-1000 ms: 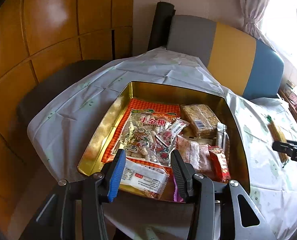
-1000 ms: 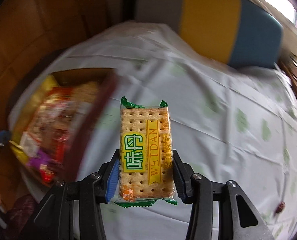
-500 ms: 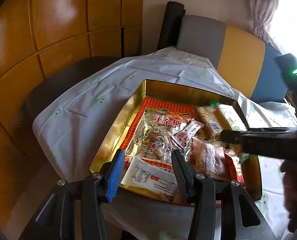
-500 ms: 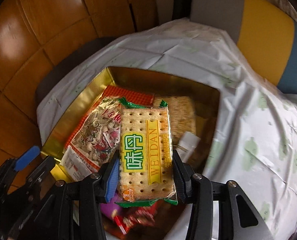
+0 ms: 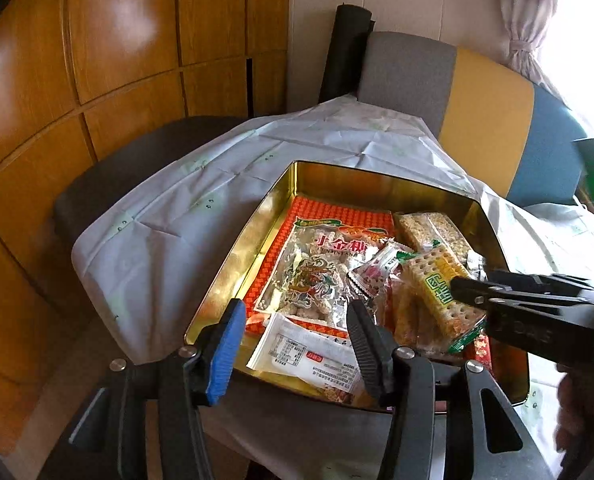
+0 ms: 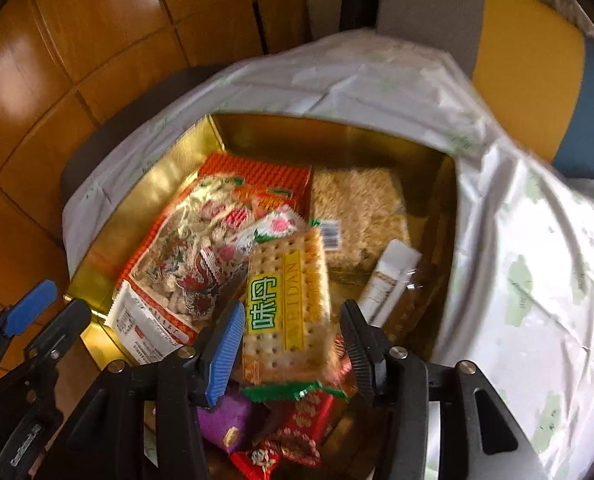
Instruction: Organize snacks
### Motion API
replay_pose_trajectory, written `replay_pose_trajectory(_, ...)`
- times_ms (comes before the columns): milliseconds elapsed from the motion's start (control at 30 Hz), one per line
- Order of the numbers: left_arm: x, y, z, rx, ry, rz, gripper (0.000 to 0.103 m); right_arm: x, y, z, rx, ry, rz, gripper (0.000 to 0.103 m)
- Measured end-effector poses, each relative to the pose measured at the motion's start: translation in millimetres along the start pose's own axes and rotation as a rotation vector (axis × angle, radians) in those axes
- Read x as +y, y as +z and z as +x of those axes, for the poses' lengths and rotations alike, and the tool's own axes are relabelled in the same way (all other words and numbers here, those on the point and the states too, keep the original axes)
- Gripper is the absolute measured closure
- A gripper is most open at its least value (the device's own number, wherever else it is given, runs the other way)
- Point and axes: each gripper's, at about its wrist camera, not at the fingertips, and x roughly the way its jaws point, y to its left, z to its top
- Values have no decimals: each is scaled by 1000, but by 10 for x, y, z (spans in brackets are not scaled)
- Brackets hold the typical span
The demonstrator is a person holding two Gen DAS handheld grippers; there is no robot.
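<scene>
**Cracker Packet Set Down in Snack Tin**

Opening over the gold tin, the right gripper is seen letting go of a green-edged cracker packet, tilted atop other snacks. The left gripper, also opening, is held empty at the near rim. The packet is judged light, stiff, brittle, and best taken by its long edges.
</scene>
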Motion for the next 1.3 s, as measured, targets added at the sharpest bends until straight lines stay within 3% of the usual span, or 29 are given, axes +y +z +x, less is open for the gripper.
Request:
replay_pose_trajectory(200, -84, -41, -127, -32, -4, 17, 45, -81, -254, -454, -153, -129, 80, 52)
replay_pose_trajectory(433, -204, -180, -297, -64, -19, 48, 36, -210, -641, -727, -221, -228, 178, 52)
replay_pose_trajectory(733, -294, -266, -497, -104, -49, 65, 31, -61, -1018, -791, -233, -265, 157, 52)
replay_pose_trajectory(1300, -278, -291, -643, -139, -85, 49, 29, 5, -1077, -893, -266, -278, 157, 52)
